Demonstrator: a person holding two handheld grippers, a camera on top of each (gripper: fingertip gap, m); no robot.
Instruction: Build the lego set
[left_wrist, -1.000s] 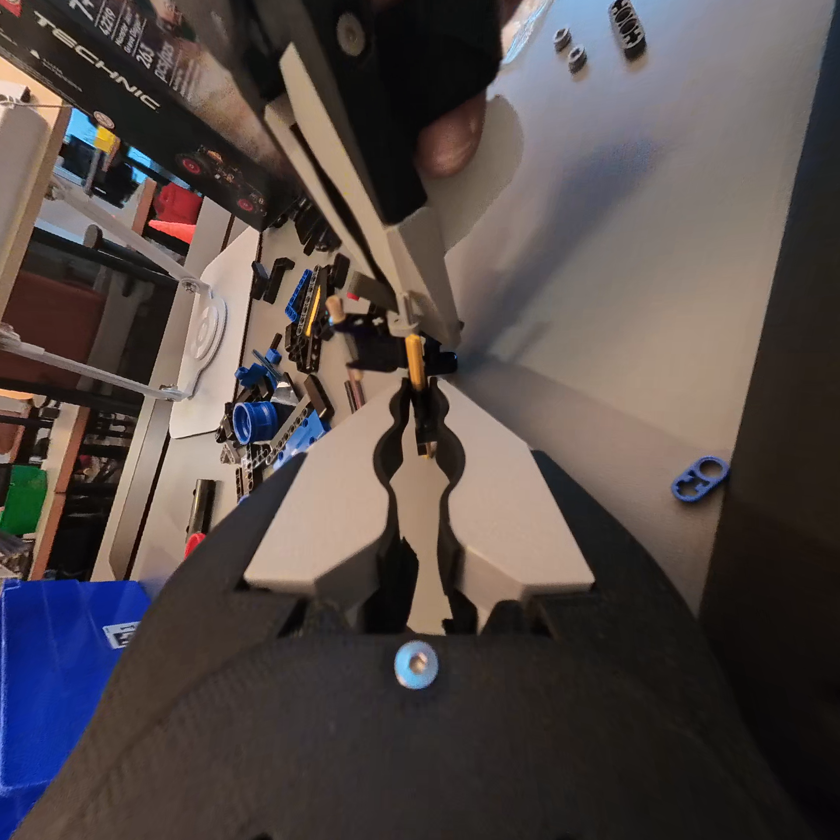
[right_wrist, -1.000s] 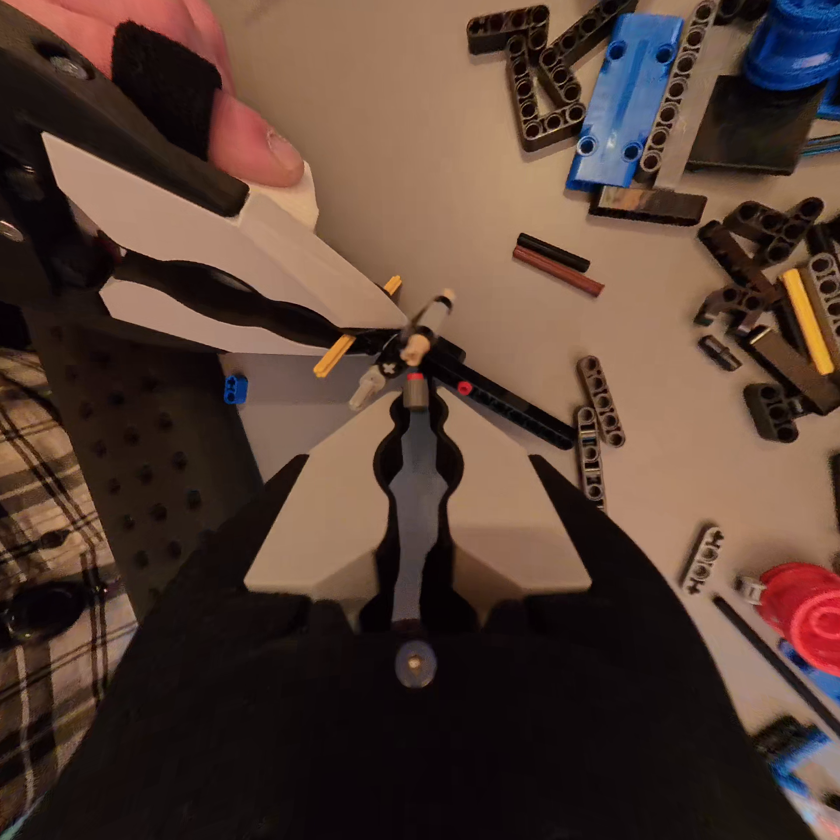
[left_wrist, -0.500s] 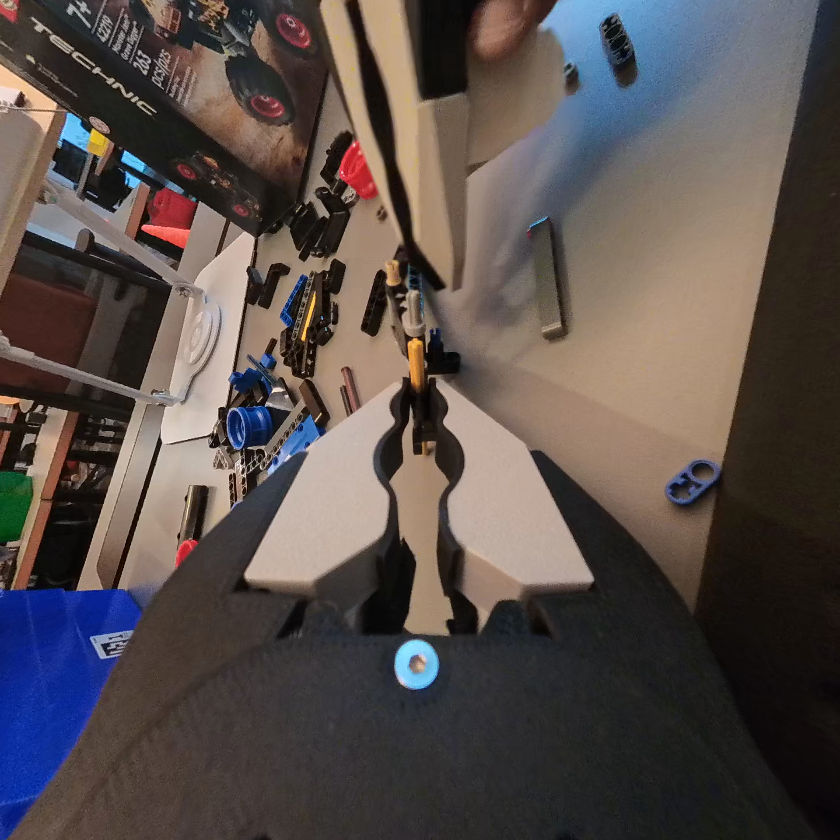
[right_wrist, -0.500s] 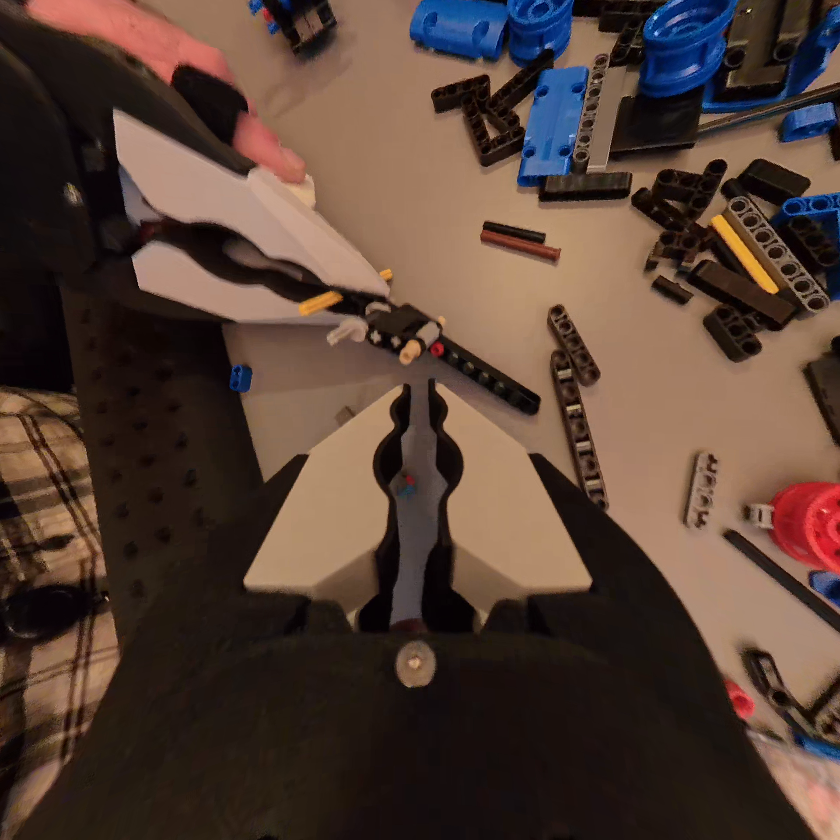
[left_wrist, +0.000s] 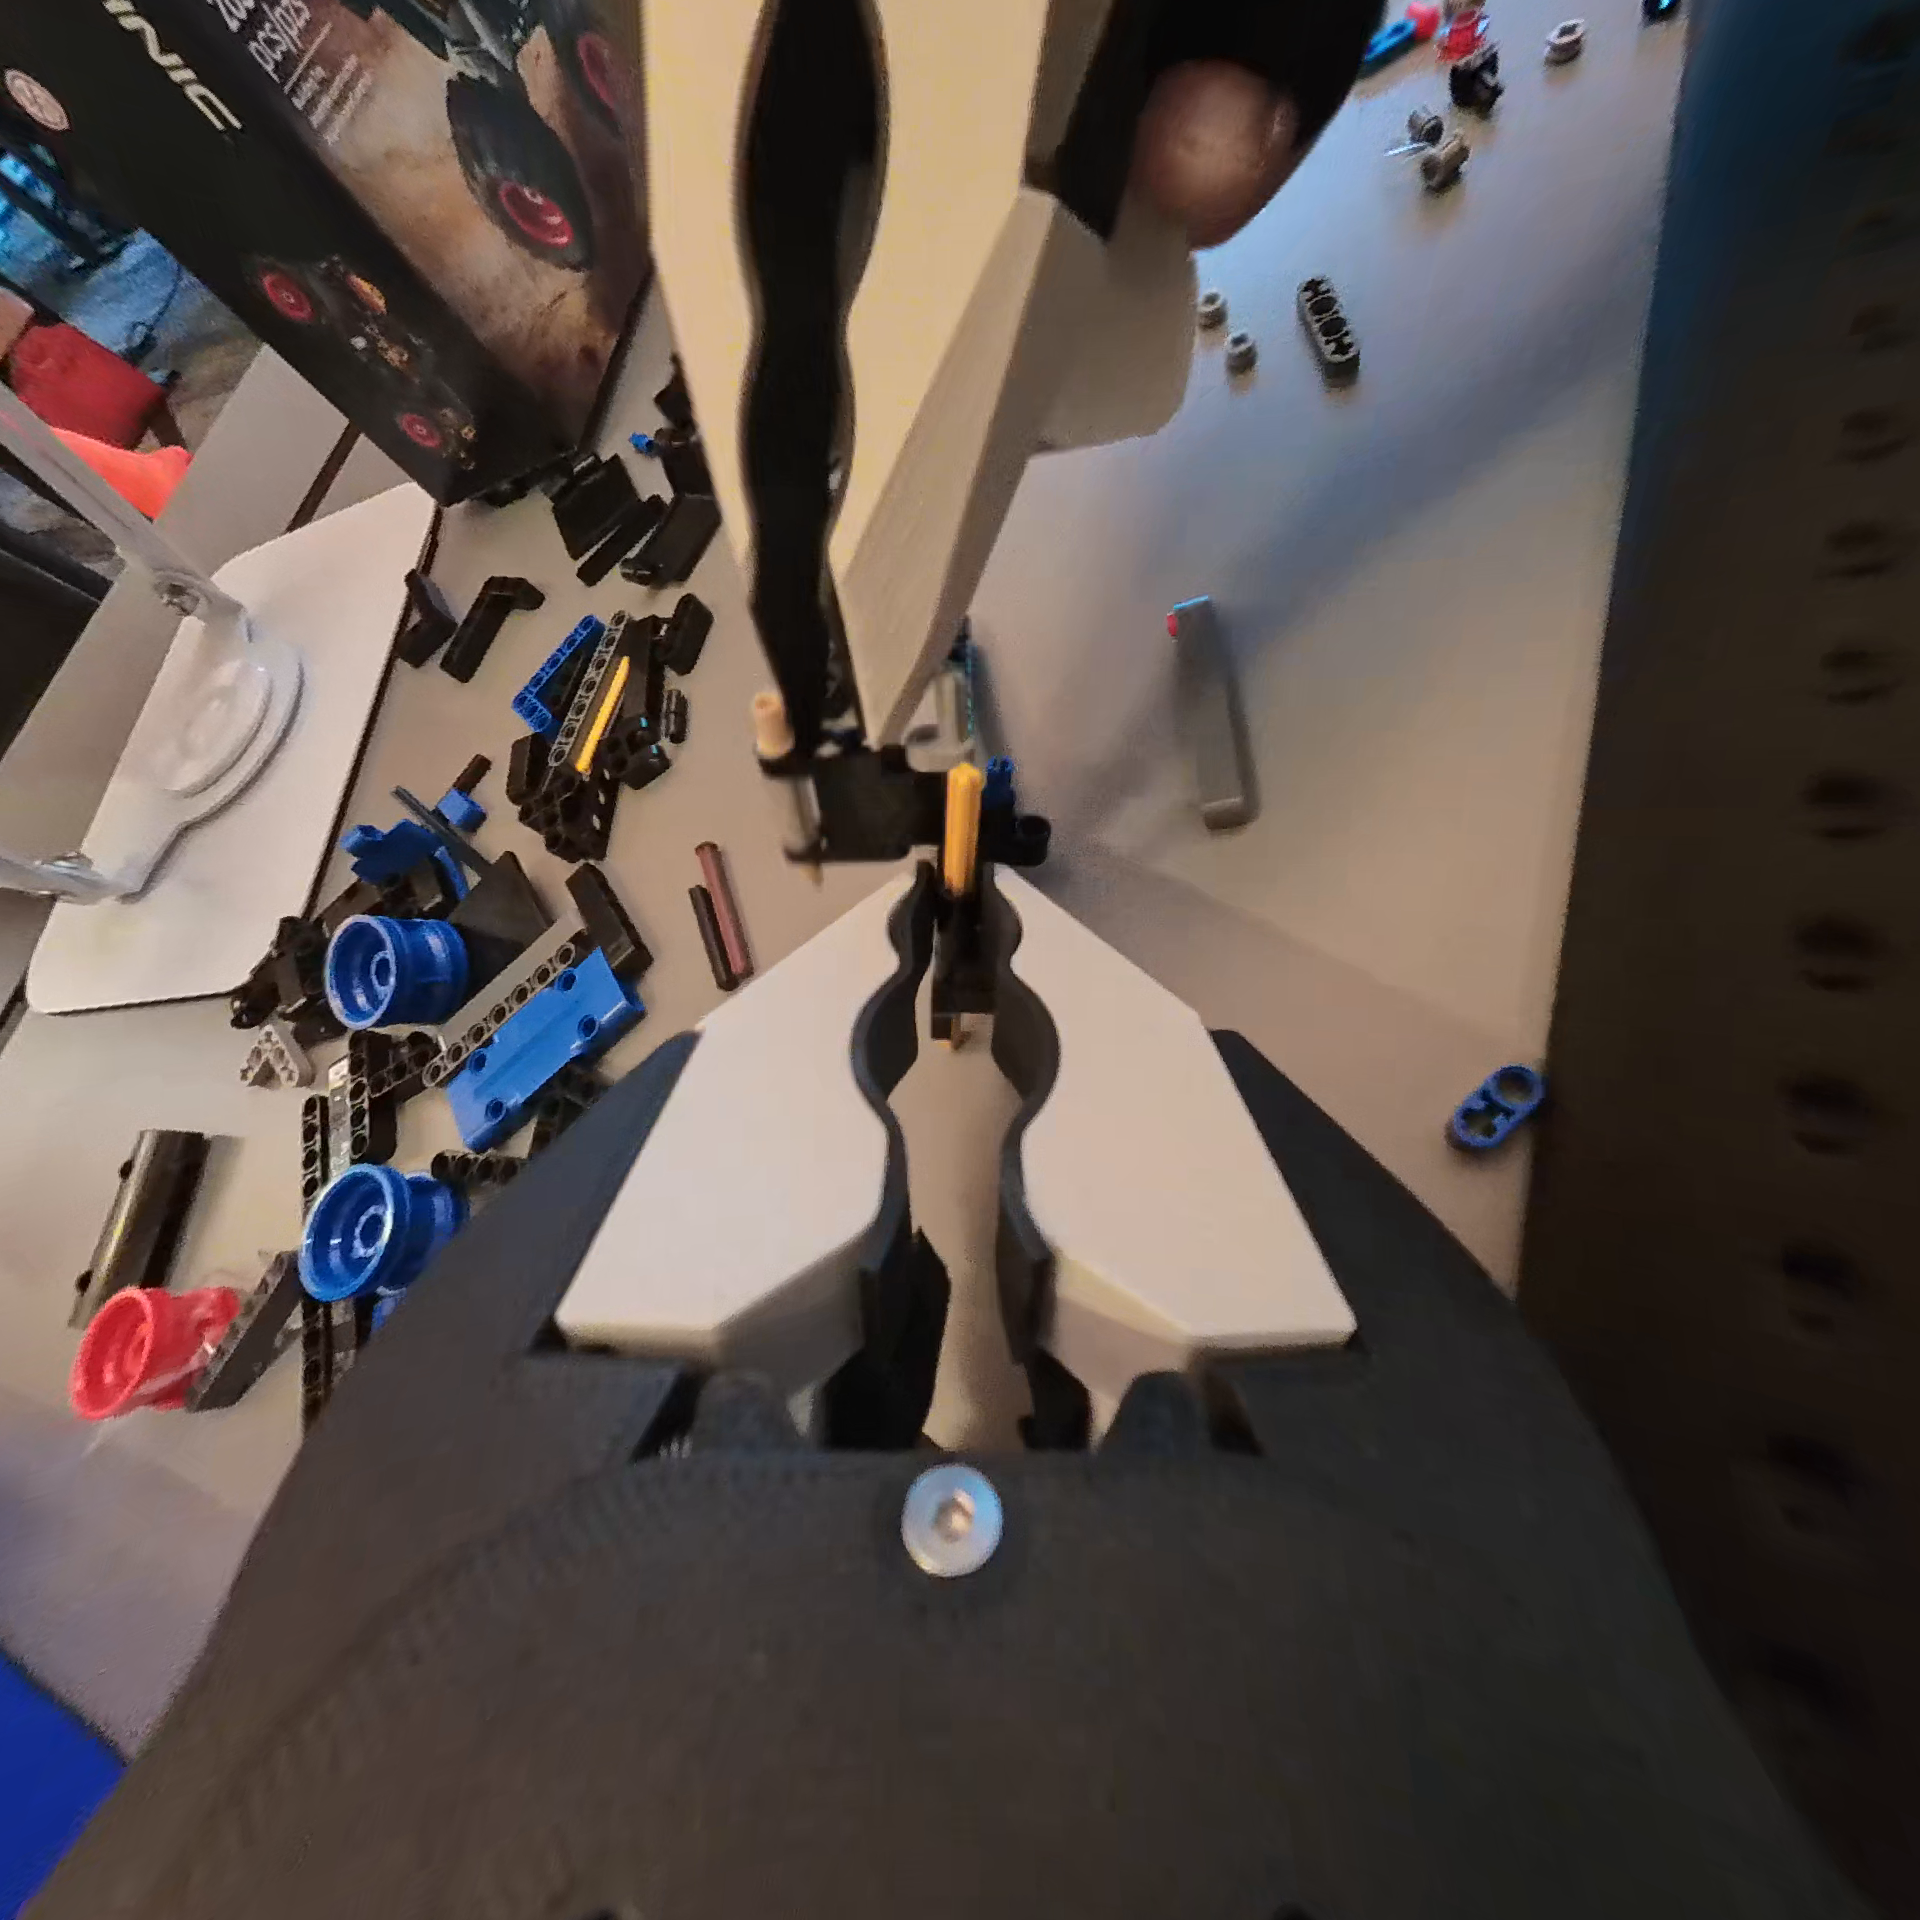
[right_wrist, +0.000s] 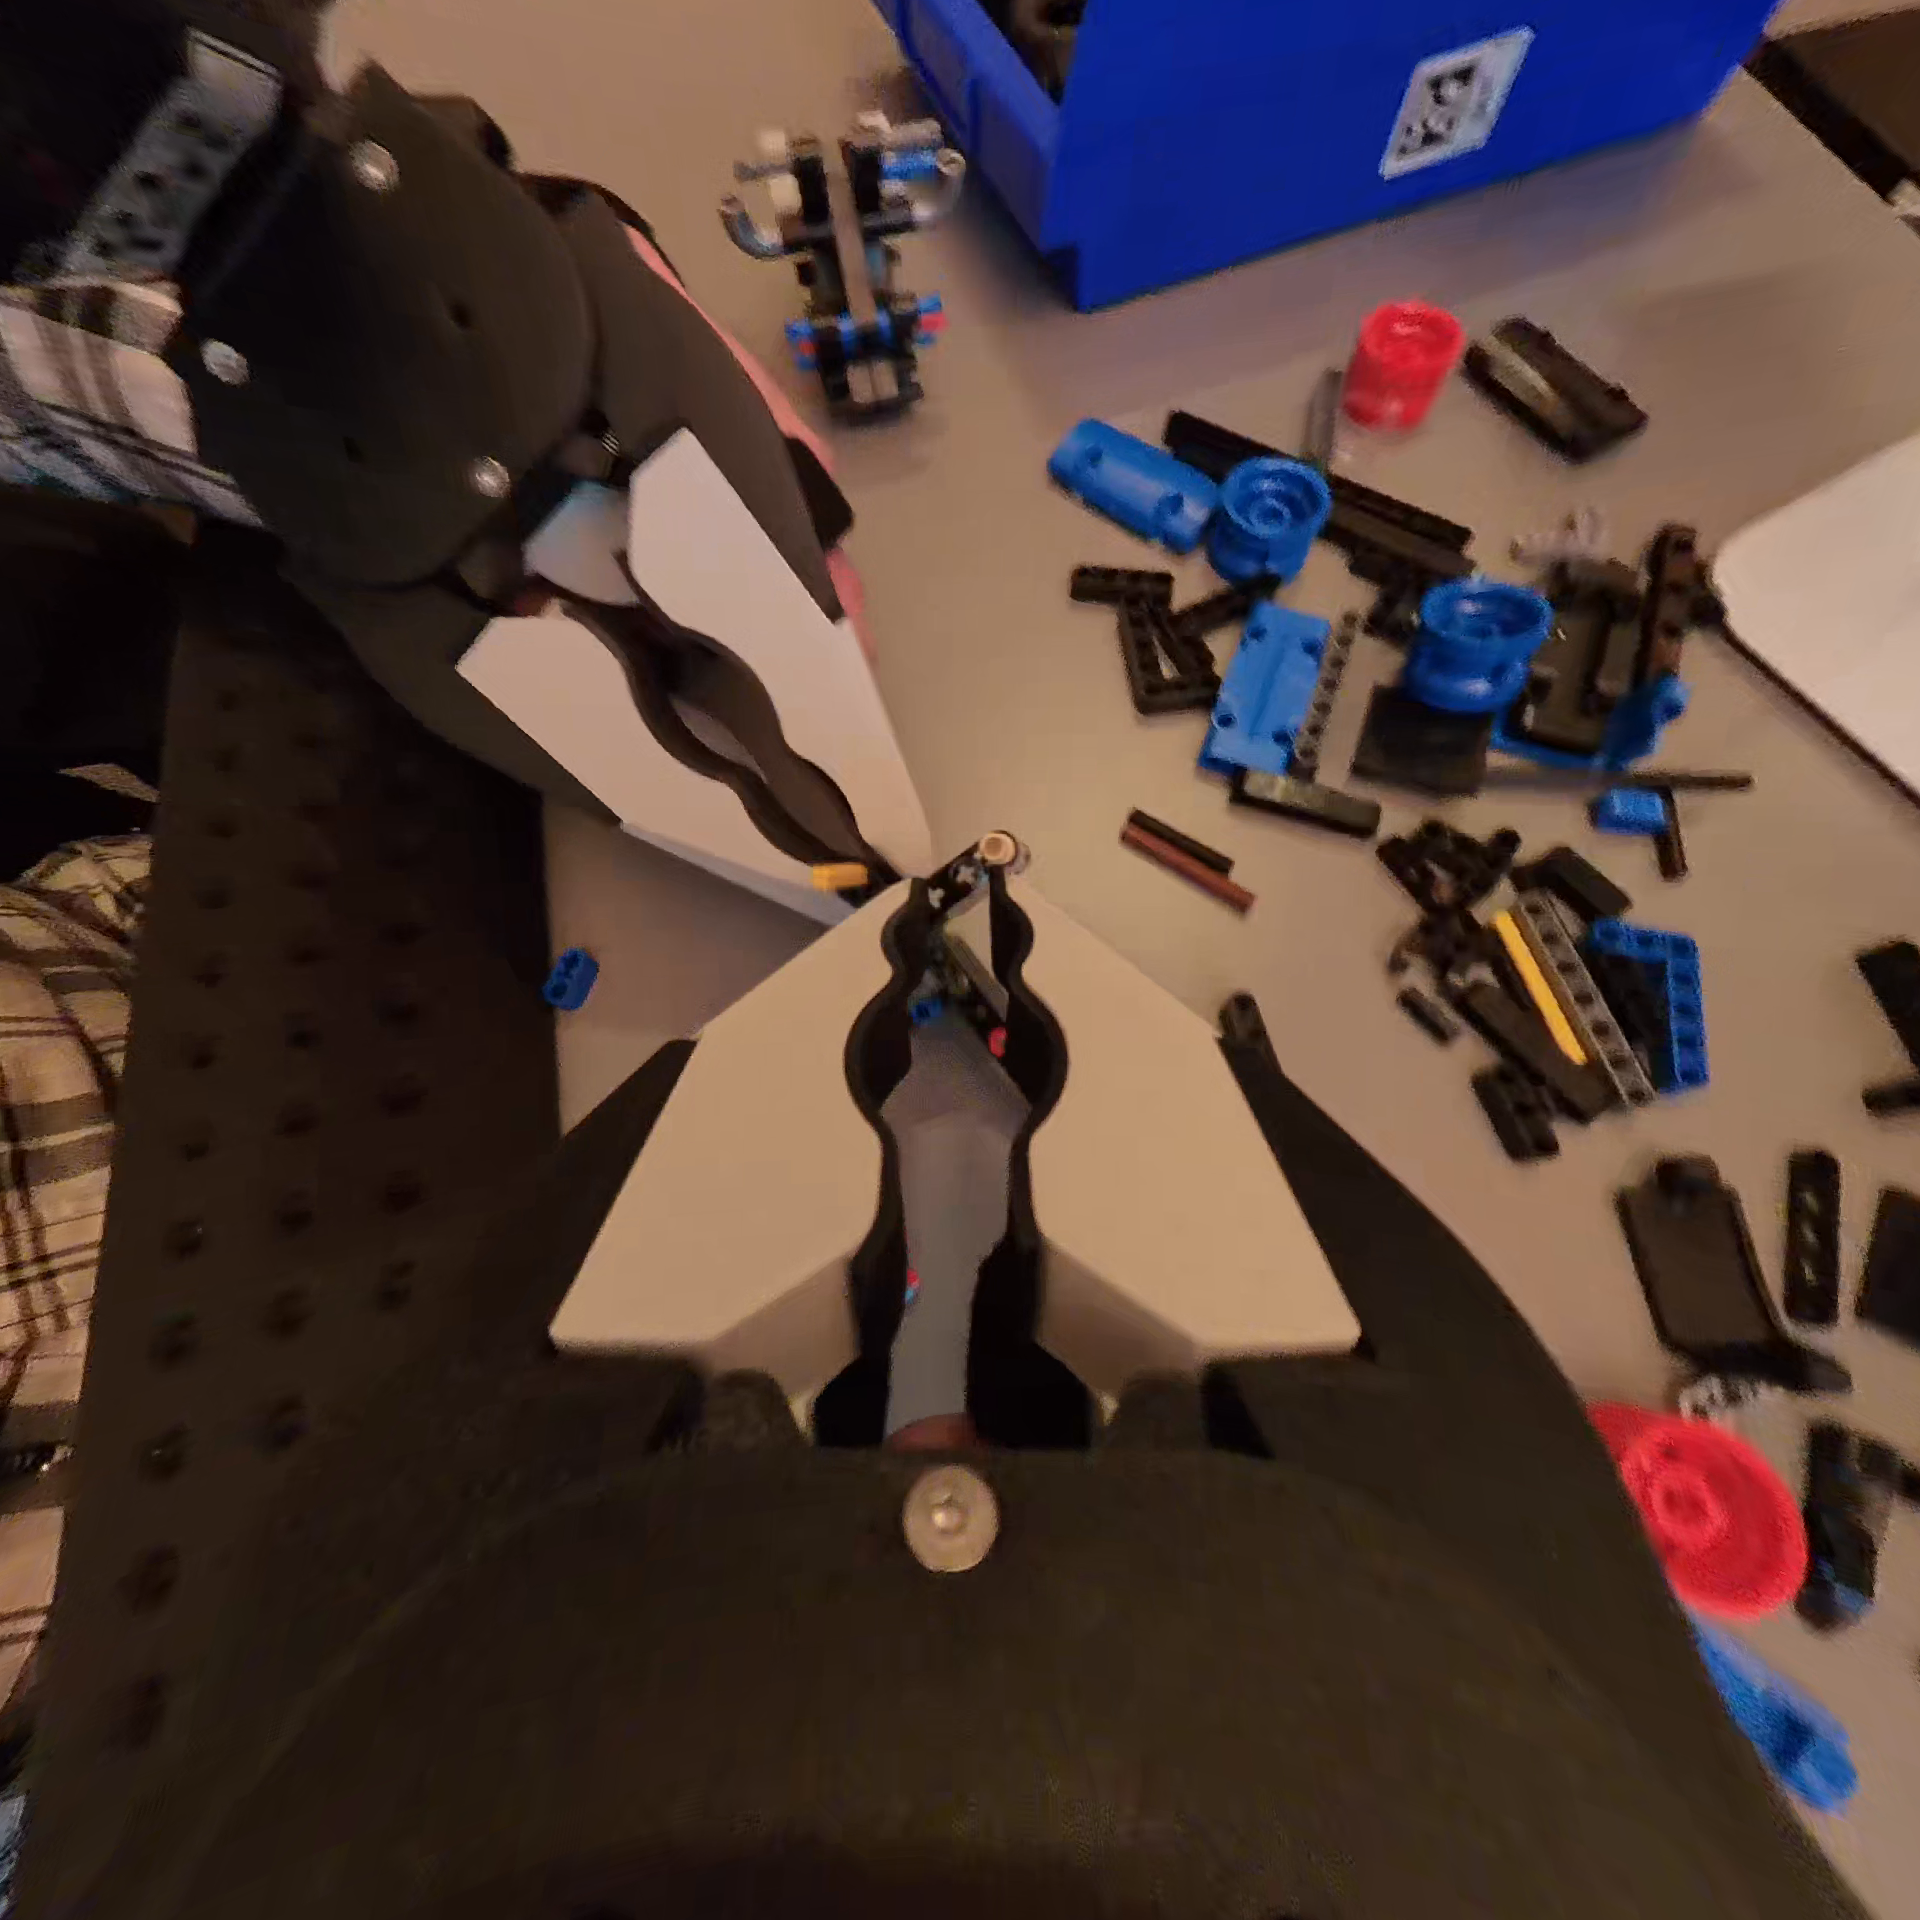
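A small black Technic assembly (left_wrist: 868, 810) with a yellow axle (left_wrist: 961, 826) and a tan pin (left_wrist: 767, 722) hangs above the grey table between both grippers. My left gripper (left_wrist: 956, 899) is shut on the end with the yellow axle. My right gripper (right_wrist: 956, 883) is shut on the assembly's black beam (right_wrist: 961, 971), which runs back between its fingers. In the left wrist view the right gripper (left_wrist: 821, 743) comes down from above. In the right wrist view the left gripper (right_wrist: 873, 871) comes in from the upper left, with the yellow axle (right_wrist: 836, 876) at its tip.
Loose black, blue and yellow parts (right_wrist: 1455, 727) lie beside blue wheels (left_wrist: 390, 966) and red wheels (right_wrist: 1704, 1527). A partly built frame (right_wrist: 852, 281) lies by a blue bin (right_wrist: 1351, 135). The set's box (left_wrist: 364, 208) stands behind. A dark perforated board (left_wrist: 1766, 935) borders the table. Both grippers' tips are close together, under 4 cm apart.
Half a second ago the right gripper was apart from the assembly. It has come back and shut on the black beam. The left gripper kept its hold.
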